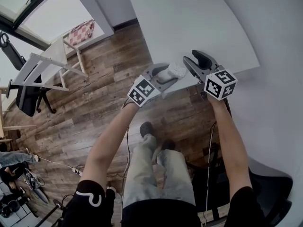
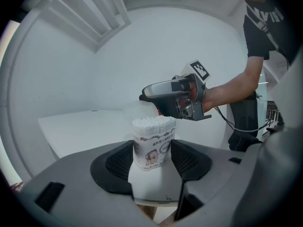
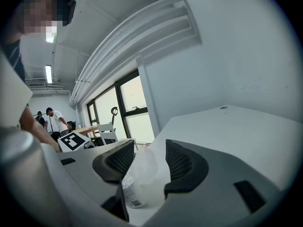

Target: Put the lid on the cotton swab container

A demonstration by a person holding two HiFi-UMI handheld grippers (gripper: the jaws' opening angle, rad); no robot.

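Clear lid (image 3: 141,167) loose over cotton swab container (image 2: 151,143), apparently unseated.
Left gripper (image 2: 152,162) clamps the container at table (image 1: 199,22) edge, twelve o'clock of the person. Right gripper (image 3: 150,162) jaws wide, lid between, unpinched. Judged light, thin, slippery: pinch rim.

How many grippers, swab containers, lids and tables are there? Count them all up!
Hand-held grippers: 2, the left hand-held gripper and the right hand-held gripper
Swab container: 1
Lid: 1
Table: 1
Total: 5
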